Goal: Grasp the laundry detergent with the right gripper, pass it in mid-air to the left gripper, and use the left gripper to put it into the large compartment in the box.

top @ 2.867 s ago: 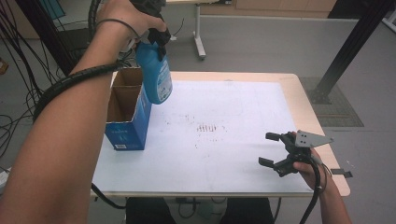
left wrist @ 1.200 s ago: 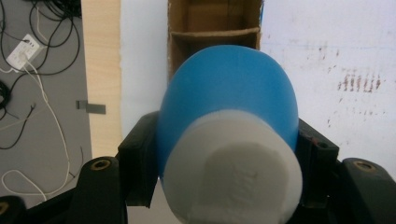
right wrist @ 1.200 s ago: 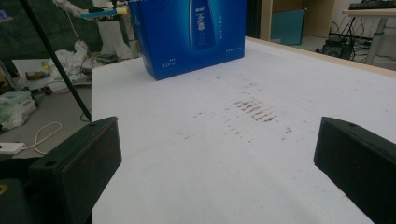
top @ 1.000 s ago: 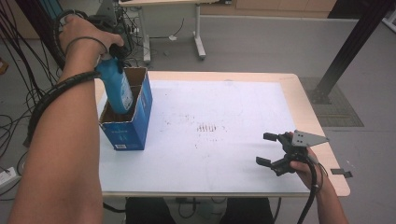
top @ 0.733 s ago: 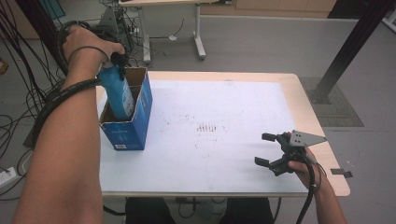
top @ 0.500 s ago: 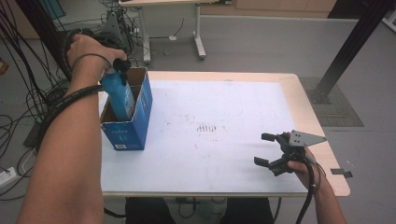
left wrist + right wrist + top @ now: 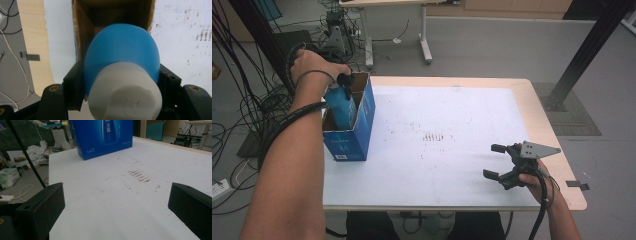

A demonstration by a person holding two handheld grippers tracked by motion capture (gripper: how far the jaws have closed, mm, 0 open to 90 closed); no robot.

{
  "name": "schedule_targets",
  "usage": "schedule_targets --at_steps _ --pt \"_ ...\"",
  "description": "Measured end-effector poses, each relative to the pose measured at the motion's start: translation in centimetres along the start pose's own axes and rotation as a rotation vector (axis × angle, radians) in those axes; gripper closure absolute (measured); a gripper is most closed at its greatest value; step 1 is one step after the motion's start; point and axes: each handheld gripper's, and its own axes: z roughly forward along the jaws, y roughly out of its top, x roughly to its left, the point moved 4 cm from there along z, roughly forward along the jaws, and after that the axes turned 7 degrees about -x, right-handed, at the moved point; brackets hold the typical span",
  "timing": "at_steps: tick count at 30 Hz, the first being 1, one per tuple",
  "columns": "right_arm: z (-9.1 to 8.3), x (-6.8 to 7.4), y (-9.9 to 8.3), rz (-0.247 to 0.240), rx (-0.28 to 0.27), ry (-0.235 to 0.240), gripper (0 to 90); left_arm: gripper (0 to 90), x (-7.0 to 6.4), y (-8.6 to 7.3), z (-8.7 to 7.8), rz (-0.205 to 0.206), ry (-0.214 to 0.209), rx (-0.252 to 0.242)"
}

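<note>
Nearest the person, at the front right part of the white-topped wooden table (image 7: 447, 170), the right gripper (image 7: 498, 162) rests low over the surface with its two black jaws spread wide and nothing between them. In the right gripper view the jaws stand at either edge of the picture, with bare white tabletop between them and a patch of small reddish-brown marks (image 7: 138, 176) farther on.

Across the table, at its left edge, stands the tall blue cardboard box (image 7: 354, 132), upright with its top open and its brown inner walls showing. The right gripper view shows its printed blue face (image 7: 102, 137) resting flat on the white surface.

Above that box the left gripper (image 7: 343, 82) pinches the blue plastic bottle with a white cap (image 7: 339, 105), jaws closed on its shoulder from both sides. In the high view the bottle's lower body is already inside the open top of the box, while its upper part rises above the rim, leaning slightly. The left gripper view looks down along the bottle (image 7: 122, 72): the white cap is closest, the rounded blue shoulder lies behind it, and the box's brown cardboard interior (image 7: 110, 15) opens beyond. What else lies in the box cannot be told, since the bottle hides its depths.
</note>
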Motion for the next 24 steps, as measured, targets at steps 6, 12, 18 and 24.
schedule_targets --at_steps 6,12,18,24 --pt "0.2 0.1 -0.1 0.002 -0.005 0.001 1.0 37.3 0.3 -0.1 1.1 0.001 0.005 0.005" --pt "0.2 0.1 -0.3 0.008 -0.007 -0.003 1.0 37.3 0.4 -0.1 2.2 -0.002 0.008 0.011" --pt "0.3 0.2 -0.4 0.010 -0.006 -0.005 0.9 37.3 0.4 -0.1 3.3 0.001 0.006 0.023" --pt "0.4 0.3 -0.4 0.012 -0.005 -0.005 0.9 37.3 0.6 -0.1 4.2 0.000 -0.003 0.038"
